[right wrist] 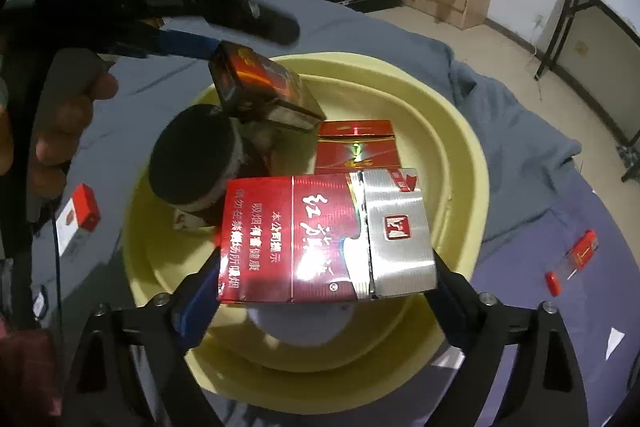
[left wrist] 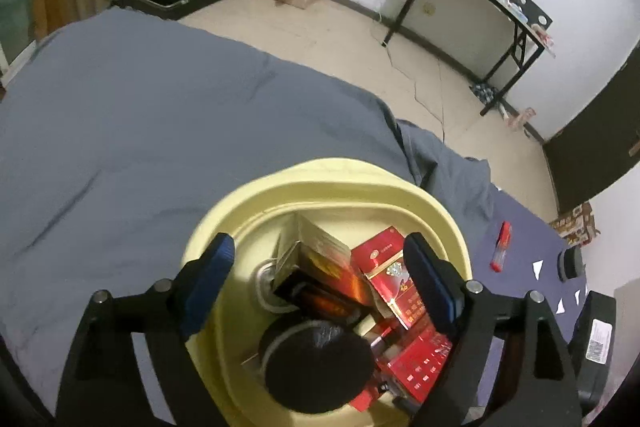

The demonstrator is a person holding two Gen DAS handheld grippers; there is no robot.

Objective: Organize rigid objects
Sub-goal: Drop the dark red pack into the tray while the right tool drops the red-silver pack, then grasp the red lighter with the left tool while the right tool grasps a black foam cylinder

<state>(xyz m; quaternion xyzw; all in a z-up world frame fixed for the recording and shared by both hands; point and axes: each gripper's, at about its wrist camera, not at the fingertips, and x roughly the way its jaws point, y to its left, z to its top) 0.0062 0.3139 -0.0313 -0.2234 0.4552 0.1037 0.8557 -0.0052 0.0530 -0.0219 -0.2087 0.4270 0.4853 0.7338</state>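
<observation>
My left gripper (left wrist: 318,247) hangs over the yellow basin (left wrist: 224,227), jaws wide apart, with nothing pressed between the blue pads (left wrist: 212,267). Below them, inside the basin, lie a dark brown and orange box (left wrist: 320,287), several red cigarette packs (left wrist: 384,267) and a round black-topped thing (left wrist: 316,367), all piled together against the near wall. The basin stands on the grey bed cover (left wrist: 140,127), close to the cover's edge where it meets a dark blue sheet (left wrist: 532,227). A red lighter (left wrist: 502,247) lies on that sheet, apart from the basin.

My right gripper (right wrist: 324,275) is over the basin's near rim, jaws spread wide too. A red and silver cigarette pack (right wrist: 328,239) lies across the gap, its short ends right beside my pads, but I am not clamping it. A small red and white box (right wrist: 78,215) rests on the cover, left of the basin.
</observation>
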